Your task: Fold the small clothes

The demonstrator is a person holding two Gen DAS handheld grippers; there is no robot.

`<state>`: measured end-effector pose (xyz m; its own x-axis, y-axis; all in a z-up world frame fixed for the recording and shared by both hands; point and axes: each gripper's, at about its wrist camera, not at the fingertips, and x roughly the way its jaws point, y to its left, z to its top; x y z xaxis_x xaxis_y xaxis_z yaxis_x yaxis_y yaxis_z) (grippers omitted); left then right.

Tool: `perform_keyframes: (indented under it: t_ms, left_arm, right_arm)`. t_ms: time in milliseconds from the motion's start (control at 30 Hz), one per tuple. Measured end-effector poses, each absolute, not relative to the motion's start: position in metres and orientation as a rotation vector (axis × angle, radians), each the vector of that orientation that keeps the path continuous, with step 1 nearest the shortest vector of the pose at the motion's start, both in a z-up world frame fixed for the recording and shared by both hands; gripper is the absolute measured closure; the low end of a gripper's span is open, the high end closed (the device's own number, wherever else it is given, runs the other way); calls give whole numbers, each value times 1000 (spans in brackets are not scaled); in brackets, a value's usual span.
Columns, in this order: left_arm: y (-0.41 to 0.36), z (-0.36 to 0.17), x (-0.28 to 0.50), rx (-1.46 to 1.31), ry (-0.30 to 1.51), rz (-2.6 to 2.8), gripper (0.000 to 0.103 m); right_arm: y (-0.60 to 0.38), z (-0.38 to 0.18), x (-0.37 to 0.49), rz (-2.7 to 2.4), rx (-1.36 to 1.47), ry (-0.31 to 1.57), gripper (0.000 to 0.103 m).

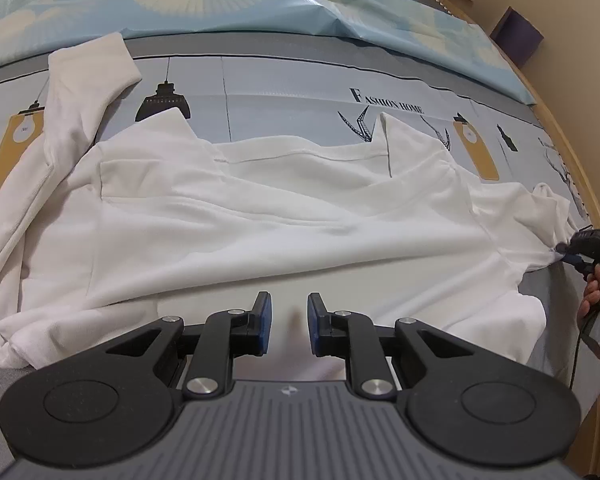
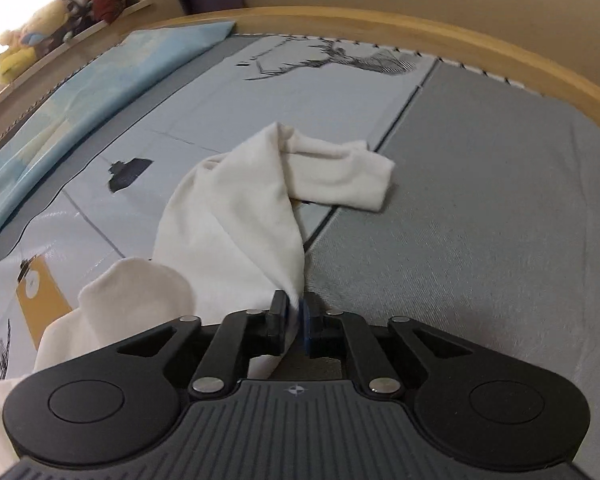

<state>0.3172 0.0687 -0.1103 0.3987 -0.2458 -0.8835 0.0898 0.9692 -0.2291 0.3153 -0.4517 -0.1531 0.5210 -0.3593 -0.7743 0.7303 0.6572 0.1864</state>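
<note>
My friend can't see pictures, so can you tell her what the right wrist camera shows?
The right tool pinches a fold of a white shirt sleeve, which rises from the tool and flops over onto the bed. Underneath lies a grey and pale blue printed sheet, with a wooden bed rim behind.

The white garment (image 1: 260, 224) runs out past the left edge of the left wrist view, and its near hem lies hidden behind the left claw (image 1: 289, 320). By the right claw (image 1: 568, 250), the person's hand (image 1: 598, 312) is cut by the frame's right edge. In the right wrist view, cloth pinched at the right claw (image 2: 295, 322) is blurred, so its fold there cannot be read.
</note>
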Motion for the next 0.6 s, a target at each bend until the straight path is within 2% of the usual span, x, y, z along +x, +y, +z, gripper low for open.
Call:
perform_keyframes:
  t_ms: [67,333,367,400,433,600]
  left_arm:
    - [76,-110,319,-156,1135,-196,80]
    - [162,-112,340,-206,1027,102,79]
    - [171,-113,343,-199,1021,138,73]
    - [178,-114,345,-190,1017,166,61]
    - [185,-117,347,-177,1013,190,57]
    - [200,-133,356,-91,1014,232,53]
  right_arm:
    - [-447,-147,316,-678,534,769,69]
    - [-385,-98,311,-595,432,716,65]
    - [-371,-93,314,-515,426,718,61]
    - [-357,-90,317,-416,412,732,56]
    - [-340,-89,323,-307,385,753,53]
    - [-269,-104,344,-4,143,844,50]
